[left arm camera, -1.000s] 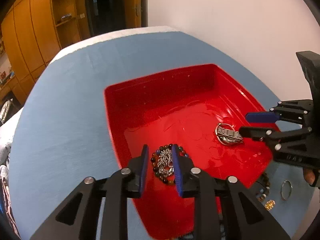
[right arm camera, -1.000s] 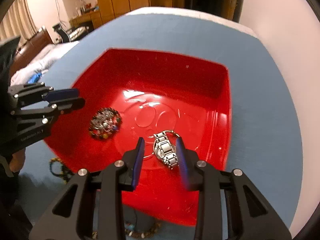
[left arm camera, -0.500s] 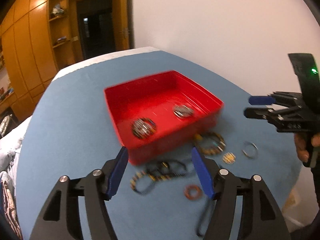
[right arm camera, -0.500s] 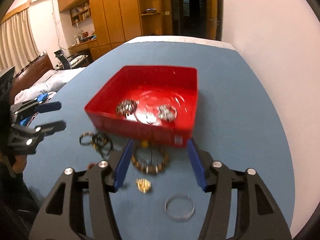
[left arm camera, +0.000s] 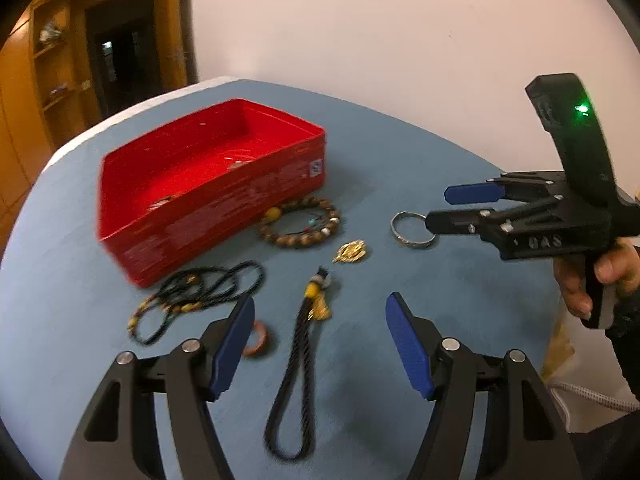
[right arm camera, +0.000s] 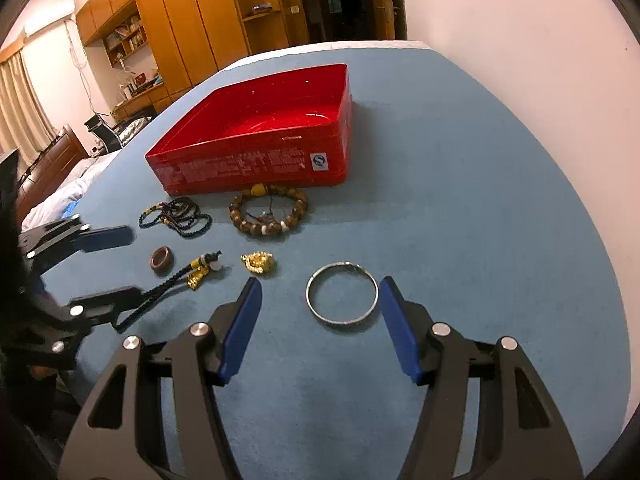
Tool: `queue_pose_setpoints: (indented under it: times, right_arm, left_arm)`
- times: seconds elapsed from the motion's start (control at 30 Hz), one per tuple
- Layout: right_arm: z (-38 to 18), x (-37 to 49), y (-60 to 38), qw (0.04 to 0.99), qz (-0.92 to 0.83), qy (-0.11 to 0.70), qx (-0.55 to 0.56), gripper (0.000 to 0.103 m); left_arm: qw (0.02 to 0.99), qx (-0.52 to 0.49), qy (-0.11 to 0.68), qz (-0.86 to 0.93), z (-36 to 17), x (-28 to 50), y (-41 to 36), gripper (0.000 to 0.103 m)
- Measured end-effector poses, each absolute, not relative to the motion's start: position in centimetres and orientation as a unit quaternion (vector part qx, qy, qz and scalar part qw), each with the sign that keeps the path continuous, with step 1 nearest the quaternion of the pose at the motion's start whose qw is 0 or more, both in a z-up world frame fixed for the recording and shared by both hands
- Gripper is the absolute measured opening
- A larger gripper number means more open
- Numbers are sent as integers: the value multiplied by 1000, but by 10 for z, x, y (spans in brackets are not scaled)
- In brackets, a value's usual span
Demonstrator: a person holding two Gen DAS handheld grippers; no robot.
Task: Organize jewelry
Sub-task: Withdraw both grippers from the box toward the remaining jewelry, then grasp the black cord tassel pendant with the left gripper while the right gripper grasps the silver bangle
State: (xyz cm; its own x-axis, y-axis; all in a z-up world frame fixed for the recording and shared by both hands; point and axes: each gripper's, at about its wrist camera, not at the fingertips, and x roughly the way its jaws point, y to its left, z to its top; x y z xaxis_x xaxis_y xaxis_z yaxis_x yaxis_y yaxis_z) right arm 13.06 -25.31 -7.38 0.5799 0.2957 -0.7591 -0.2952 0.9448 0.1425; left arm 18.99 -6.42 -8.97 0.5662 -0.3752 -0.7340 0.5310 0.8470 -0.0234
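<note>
A red tray stands on the blue table, and its low front wall hides most of its floor. In front of it lie a wooden bead bracelet, a black beaded necklace, a brown ring, a gold charm, a black tassel cord and a silver bangle. My right gripper is open, just short of the bangle, holding nothing. My left gripper is open over the tassel cord, not gripping it. The brown ring peeks out beside its left finger.
The blue table cover stretches past the tray to a rounded edge by the white wall. Wooden cabinets and a dark doorway stand behind, with a bed at far left. A hand grips the right tool's handle.
Both grippers have pulled back out of the tray toward the near side and opened wider. The beaded piece and the metal link bracelet stay in the tray.
</note>
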Motion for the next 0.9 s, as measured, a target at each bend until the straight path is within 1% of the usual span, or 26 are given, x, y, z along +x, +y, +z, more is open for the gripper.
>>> queue_pose_setpoints:
  times: [0.1,0.23,0.3,0.37,0.47,0.6,0.63,0.67,0.7,0.77,0.9]
  right_arm:
    - [-76,131,-256,888,166,428,2,60]
    - [-81,133,-258,888,163,430,1,60]
    - [-84,134,-259,886,164,433,1,60]
    - [-88,136,-260,885,161,436,-1,60]
    - [-93,139,-261,884,159,441,-1,60]
    - [-101,142,-258,881,156,447,-8,60]
    - [-103,143,-256,881,154,448,-13,60]
    - [-106,144,-255,880,152,450,-17,60]
    - [-108,145,-254,880,152,450,-18,60]
    - [-111,147,-252,881,149,449,-26,61]
    - [-113,149,-248,882,145,447,-38,62]
  left_arm:
    - [872,99,403,-260,-100,203,-73,68]
    - [863,98,421,-261,-113,216,-81,64]
    - [858,97,430,-263,-118,218,-82,60]
    - [854,97,438,-263,-124,223,-84,52]
    - [849,95,447,-266,-130,227,-85,44]
    - [847,95,449,-267,-135,229,-86,43]
    - [848,96,448,-267,-135,229,-86,41]
    - [848,97,447,-266,-135,228,-85,35]
    - [849,98,447,-264,-136,228,-85,32]
    - [849,95,448,-263,-139,232,-87,22]
    - [850,86,450,-261,-138,231,-81,12]
